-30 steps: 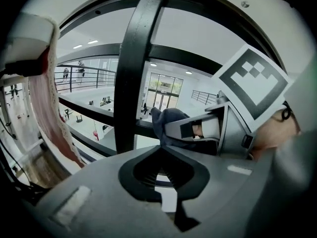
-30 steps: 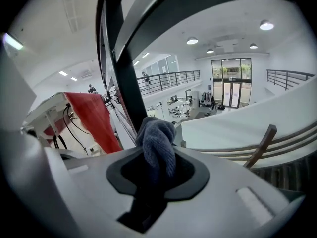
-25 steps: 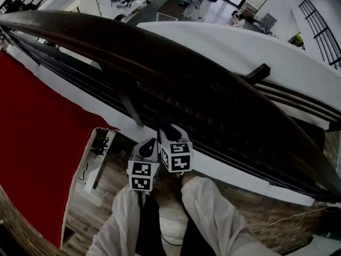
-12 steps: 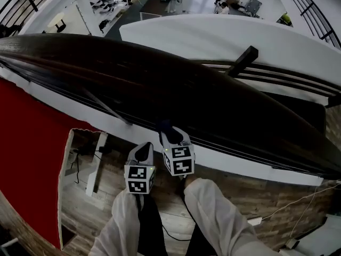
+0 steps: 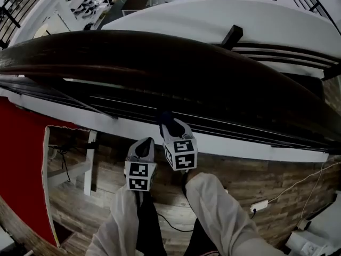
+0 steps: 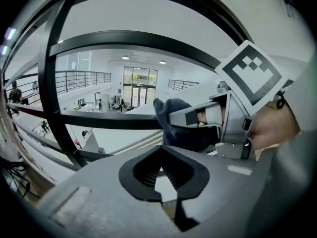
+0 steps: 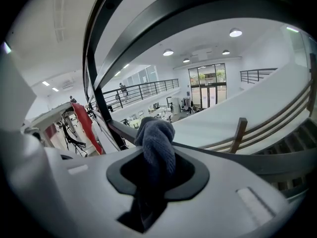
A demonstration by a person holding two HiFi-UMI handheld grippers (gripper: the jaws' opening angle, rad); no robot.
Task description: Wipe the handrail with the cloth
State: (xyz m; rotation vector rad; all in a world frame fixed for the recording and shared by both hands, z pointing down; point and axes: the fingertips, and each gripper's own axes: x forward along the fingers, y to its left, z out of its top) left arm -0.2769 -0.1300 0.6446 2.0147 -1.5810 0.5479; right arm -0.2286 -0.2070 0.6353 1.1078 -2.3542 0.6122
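Just ahead of the right gripper (image 5: 167, 120) runs the handrail (image 5: 160, 57). We hold the cloth (image 7: 157, 143) pinched in its jaws, not yet on the rail. Beside it, the left gripper (image 5: 145, 147) is closed on nothing. If we press hard, friction could drag the cloth loose over the drop.

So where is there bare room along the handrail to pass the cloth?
The handrail top is bare along its whole visible length. Crowded just below it: thin bars and a slanted post, close by the right gripper holding the cloth.
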